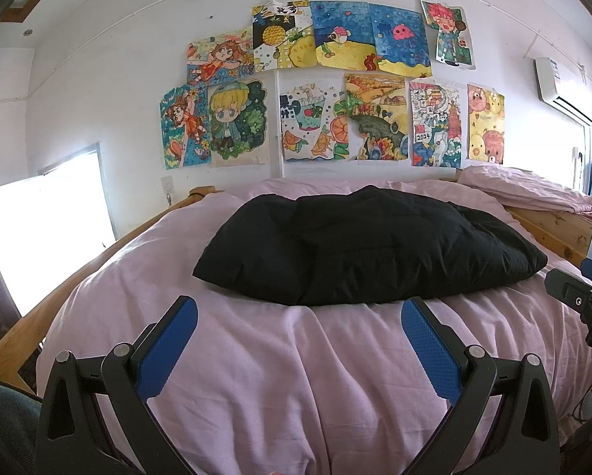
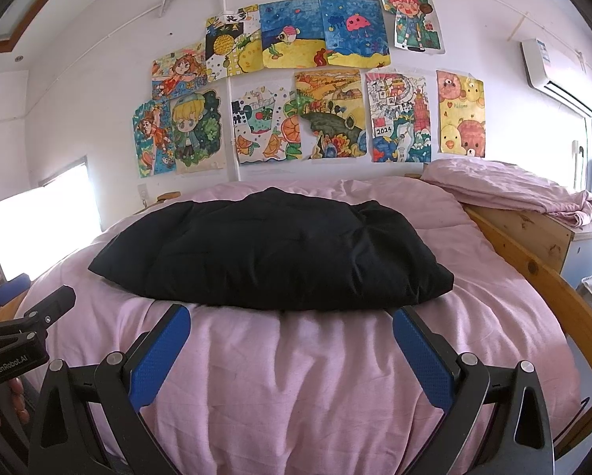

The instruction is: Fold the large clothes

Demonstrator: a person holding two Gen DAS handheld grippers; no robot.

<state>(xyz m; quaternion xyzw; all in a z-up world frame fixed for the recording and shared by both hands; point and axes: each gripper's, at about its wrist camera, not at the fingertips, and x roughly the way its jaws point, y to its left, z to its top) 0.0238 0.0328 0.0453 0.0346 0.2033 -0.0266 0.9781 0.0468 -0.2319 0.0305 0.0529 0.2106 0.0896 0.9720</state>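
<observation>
A large black padded garment (image 1: 367, 245) lies folded in a thick bundle in the middle of the pink bed sheet (image 1: 296, 376); it also shows in the right wrist view (image 2: 272, 249). My left gripper (image 1: 298, 316) is open and empty, held above the sheet just short of the garment's near edge. My right gripper (image 2: 292, 324) is open and empty too, its blue pads (image 2: 422, 360) just before the garment's near edge. Each gripper shows at the edge of the other's view: the right gripper (image 1: 585, 293) and the left gripper (image 2: 27, 324).
The wooden bed frame (image 2: 541, 273) runs along the right side, with a folded pink blanket (image 2: 505, 186) at the far right corner. Children's drawings (image 1: 335, 91) cover the white back wall. A bright window (image 1: 46, 225) is at left, an air conditioner (image 1: 565, 91) at upper right.
</observation>
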